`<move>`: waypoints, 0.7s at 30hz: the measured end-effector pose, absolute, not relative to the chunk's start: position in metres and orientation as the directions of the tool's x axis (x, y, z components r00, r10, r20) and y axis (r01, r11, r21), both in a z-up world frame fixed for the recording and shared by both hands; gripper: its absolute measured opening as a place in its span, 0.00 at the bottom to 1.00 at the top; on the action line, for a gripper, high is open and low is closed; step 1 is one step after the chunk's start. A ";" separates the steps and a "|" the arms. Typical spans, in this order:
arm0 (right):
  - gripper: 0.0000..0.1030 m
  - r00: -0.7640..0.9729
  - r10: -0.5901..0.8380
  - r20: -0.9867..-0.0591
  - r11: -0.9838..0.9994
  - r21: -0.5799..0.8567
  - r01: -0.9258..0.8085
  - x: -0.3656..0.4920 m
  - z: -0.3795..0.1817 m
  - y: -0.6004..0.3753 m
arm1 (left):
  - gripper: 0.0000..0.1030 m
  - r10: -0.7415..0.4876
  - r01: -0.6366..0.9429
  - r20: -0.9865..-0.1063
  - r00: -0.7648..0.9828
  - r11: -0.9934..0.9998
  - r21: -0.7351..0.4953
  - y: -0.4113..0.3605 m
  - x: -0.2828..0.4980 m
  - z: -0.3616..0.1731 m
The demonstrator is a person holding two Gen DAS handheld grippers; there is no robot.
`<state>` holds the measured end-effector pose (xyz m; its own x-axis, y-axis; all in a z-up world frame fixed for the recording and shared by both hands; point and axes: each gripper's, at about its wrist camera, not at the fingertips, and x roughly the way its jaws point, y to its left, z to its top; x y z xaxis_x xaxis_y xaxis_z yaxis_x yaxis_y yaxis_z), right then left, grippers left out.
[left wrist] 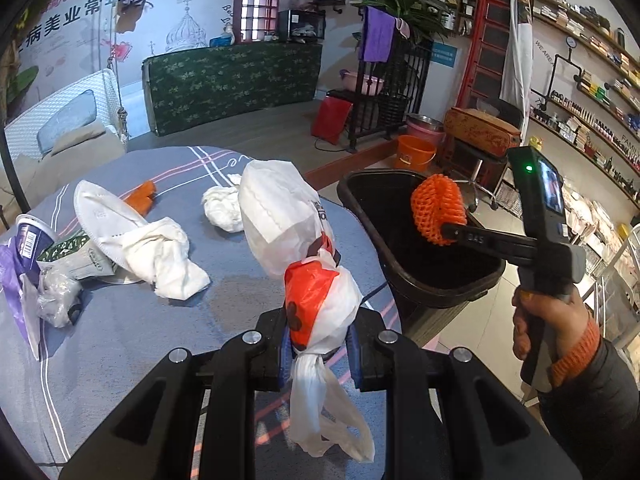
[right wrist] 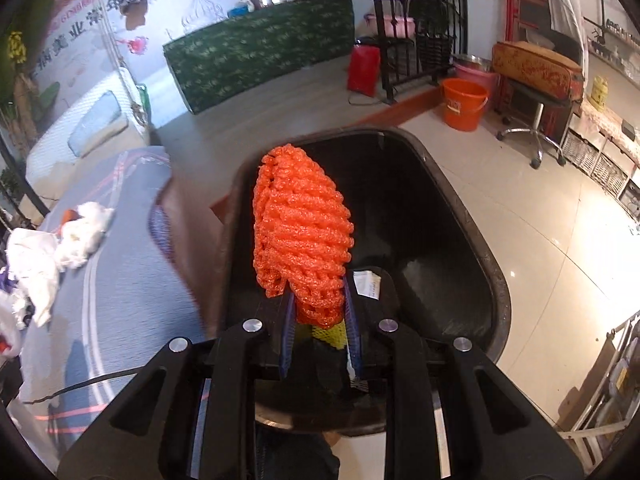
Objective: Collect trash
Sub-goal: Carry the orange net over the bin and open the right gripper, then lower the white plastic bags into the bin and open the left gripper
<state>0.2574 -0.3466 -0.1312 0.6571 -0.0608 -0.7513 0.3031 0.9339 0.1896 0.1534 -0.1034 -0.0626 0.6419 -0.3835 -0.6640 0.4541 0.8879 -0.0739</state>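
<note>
- Left gripper (left wrist: 318, 354) — blue pads pinched on the neck of a knotted white-and-orange plastic bag (left wrist: 316, 300); the bag stands up above the table (left wrist: 120, 344), with a white face mask (left wrist: 276, 216) against its top and its loose tail hanging below the pads
- Right gripper (right wrist: 320, 320) — pressed on the lower end of an orange foam fruit net (right wrist: 302, 232), held over the open mouth of the black trash bin (right wrist: 460, 280); a scrap of yellow net shows under the orange one between the pads
- Trash bin — beside the table's edge; a white paper slip (right wrist: 368, 284) lies inside
- Table, grey-blue cloth — still carrying crumpled white tissues (left wrist: 160, 256), a second face mask (left wrist: 100, 212), a paper cup (left wrist: 30, 236), small wrappers
- Person's hand (left wrist: 552, 320), orange cuff, grips the right gripper's handle
</note>
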 end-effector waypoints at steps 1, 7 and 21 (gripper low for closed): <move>0.22 0.642 -0.060 -0.764 0.933 0.186 0.309 0.262 -0.136 -0.348 | 0.21 -0.384 0.457 -0.665 0.641 0.886 -0.072 -0.107 0.154 -0.062; 0.56 0.607 -0.075 -0.791 0.928 0.168 0.333 0.270 -0.150 -0.356 | 0.21 -0.397 0.482 -0.669 0.628 0.874 -0.065 -0.118 0.157 -0.063; 0.73 0.687 -0.072 -0.723 0.917 0.223 0.331 0.215 -0.133 -0.350 | 0.21 -0.473 0.598 -0.692 0.546 0.798 -0.074 -0.169 0.188 -0.065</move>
<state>0.2154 -0.3501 -0.1328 0.6867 -0.0721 -0.7234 0.3310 0.9169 0.2229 0.1876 -0.1693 -0.0649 0.5457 -0.4732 -0.6915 0.5980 0.7981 -0.0742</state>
